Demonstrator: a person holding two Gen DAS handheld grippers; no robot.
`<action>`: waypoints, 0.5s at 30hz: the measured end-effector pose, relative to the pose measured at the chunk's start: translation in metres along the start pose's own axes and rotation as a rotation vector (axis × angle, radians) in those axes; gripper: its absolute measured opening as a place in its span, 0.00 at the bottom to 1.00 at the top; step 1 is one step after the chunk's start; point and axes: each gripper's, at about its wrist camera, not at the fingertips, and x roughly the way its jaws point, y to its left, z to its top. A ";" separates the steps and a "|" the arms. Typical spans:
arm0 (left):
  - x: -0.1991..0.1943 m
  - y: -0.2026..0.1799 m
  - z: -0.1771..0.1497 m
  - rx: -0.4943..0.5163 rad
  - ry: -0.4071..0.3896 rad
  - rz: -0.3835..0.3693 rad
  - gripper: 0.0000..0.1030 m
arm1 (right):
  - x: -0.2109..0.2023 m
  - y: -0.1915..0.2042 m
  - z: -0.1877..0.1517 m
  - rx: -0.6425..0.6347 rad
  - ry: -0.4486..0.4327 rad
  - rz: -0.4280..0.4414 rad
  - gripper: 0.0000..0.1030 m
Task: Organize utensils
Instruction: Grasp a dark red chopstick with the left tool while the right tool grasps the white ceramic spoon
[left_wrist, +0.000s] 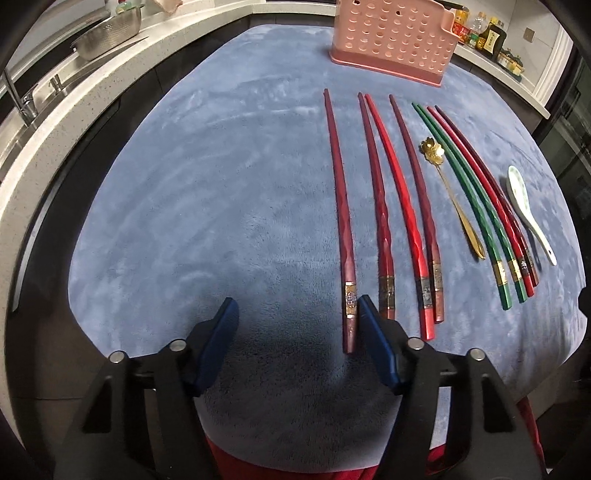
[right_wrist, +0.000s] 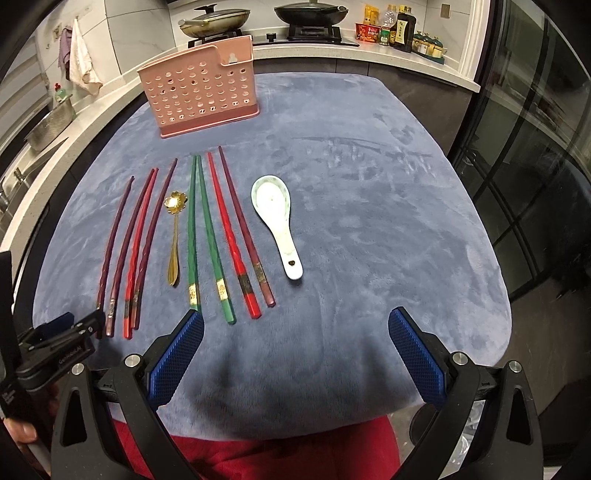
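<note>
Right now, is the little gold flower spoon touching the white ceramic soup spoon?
Apart. The right wrist view shows the gold flower spoon and the white ceramic soup spoon with four chopsticks lying between them.

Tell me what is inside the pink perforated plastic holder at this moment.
Through the holes of the pink perforated plastic holder only its far wall and some light show, and no utensil sticks out above its rim. The bottom, behind the solid base strip, is covered, so I cannot tell.

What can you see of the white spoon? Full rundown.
The white spoon looks ceramic, Chinese soup style, with a greenish pattern around the bowl rim and a small hole near the handle end. It lies flat, bowl up, on the blue cloth, handle toward the camera, right of the chopsticks. Nothing touches it; both grippers are clear.
</note>
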 end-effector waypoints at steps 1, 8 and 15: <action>0.000 -0.001 0.000 0.003 -0.002 -0.001 0.59 | 0.002 0.000 0.002 0.000 0.001 0.000 0.93; 0.001 -0.006 0.006 0.023 -0.023 -0.017 0.28 | 0.016 -0.006 0.014 0.026 0.007 0.012 0.93; 0.004 -0.006 0.012 0.011 -0.016 -0.036 0.11 | 0.037 -0.016 0.037 0.072 0.017 0.062 0.78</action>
